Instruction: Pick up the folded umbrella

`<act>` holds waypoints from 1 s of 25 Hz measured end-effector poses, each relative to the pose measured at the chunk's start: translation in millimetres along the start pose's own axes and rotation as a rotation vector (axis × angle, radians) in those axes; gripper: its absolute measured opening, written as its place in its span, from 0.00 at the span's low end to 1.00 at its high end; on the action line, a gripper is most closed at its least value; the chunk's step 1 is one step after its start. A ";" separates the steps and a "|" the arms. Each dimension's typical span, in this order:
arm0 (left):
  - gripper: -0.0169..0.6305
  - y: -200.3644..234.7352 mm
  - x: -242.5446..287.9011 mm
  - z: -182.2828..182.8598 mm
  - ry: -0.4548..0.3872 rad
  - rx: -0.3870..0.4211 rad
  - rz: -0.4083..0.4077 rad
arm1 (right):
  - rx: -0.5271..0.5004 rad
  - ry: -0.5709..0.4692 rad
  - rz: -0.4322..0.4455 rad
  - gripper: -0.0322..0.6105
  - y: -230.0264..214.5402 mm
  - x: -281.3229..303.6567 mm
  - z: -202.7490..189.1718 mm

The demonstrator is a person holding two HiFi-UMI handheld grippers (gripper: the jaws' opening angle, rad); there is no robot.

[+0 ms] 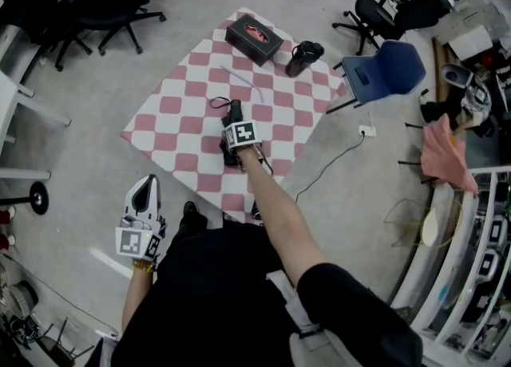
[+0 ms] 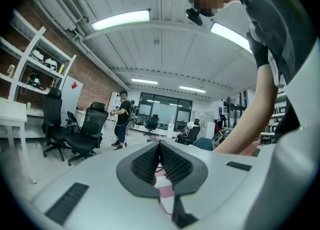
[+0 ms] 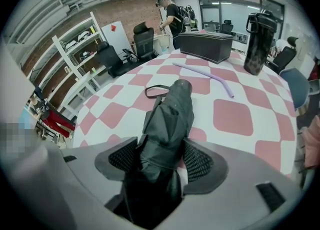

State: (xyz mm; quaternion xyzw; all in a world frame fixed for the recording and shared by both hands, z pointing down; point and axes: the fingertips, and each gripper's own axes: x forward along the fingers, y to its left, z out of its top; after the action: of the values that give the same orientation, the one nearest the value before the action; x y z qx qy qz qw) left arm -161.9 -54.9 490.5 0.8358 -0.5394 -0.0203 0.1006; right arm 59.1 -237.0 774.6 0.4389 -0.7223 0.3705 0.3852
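The folded umbrella (image 3: 170,116), lying on a pink-and-white checked mat (image 1: 180,122) on the floor, is clamped near its middle between the jaws of the right gripper (image 3: 161,160), probably so it lifts level, while the left gripper (image 2: 160,163) is held closed, empty and well aside.

Black folded umbrella (image 3: 170,109) is clamped in the right gripper (image 3: 160,158), strap-loop end pointed out across the checkered mat (image 3: 240,116).

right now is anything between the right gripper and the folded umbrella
Nothing visible does. The folded umbrella already sits between the right gripper's jaws, gripped on both sides. The purple straw lies farther off on the checkered mat.
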 end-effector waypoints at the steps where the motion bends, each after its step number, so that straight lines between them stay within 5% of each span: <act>1: 0.04 0.4 0.7 -0.3 -0.002 0.001 0.001 | 0.003 0.011 0.007 0.47 -0.5 1.6 -0.2; 9: 0.04 -0.8 -5.5 -3.6 -0.013 -0.014 0.012 | 0.034 0.006 0.062 0.45 -3.4 -3.3 -3.9; 18: 0.04 6.8 -7.9 -2.0 -0.022 -0.009 0.016 | -0.180 0.003 0.085 0.38 3.6 -17.5 -13.5; 25: 0.04 1.4 -2.2 -2.4 -0.018 -0.006 -0.012 | -0.152 -0.042 0.106 0.36 -2.9 -38.4 -14.9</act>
State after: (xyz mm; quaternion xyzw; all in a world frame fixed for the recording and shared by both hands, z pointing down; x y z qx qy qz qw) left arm -163.6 -53.2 493.0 0.8386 -0.5350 -0.0301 0.0981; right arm 77.5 -211.6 747.6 0.3774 -0.7784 0.3253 0.3819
